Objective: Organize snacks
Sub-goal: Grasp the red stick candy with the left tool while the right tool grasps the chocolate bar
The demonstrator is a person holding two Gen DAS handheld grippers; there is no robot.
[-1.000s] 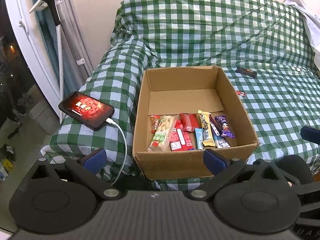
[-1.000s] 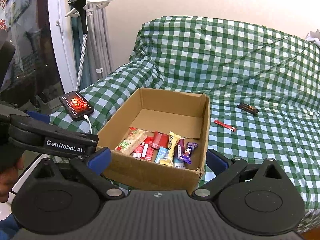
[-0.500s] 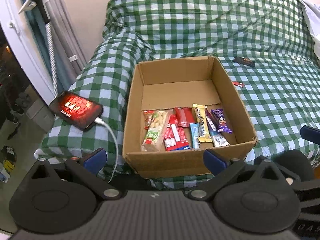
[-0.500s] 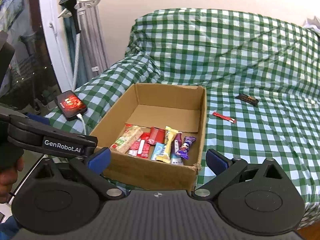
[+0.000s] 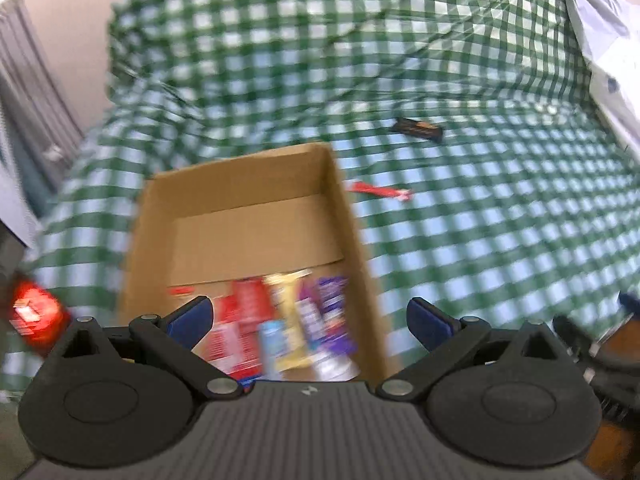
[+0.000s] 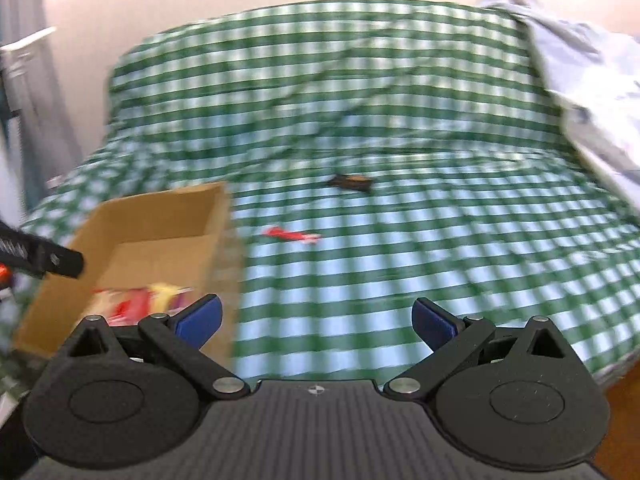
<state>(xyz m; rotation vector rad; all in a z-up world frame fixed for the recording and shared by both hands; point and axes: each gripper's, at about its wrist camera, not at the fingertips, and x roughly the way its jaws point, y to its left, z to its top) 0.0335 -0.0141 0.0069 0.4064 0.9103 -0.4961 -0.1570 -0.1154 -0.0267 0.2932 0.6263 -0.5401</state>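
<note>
An open cardboard box sits on the green checked bed, with several snack bars lined up at its near end. It also shows in the right wrist view. A red snack stick and a dark snack bar lie loose on the bed right of the box. My left gripper is open and empty above the box's near end. My right gripper is open and empty over the bed, right of the box. Both views are motion-blurred.
A phone with a red screen lies left of the box. White bedding is heaped at the right of the bed. A white frame and curtain stand at the far left. The left gripper's body crosses the right view's left edge.
Both grippers have moved forward and swung right, over the bed. The box now sits lower and further left in both views. Both stay open and empty.
</note>
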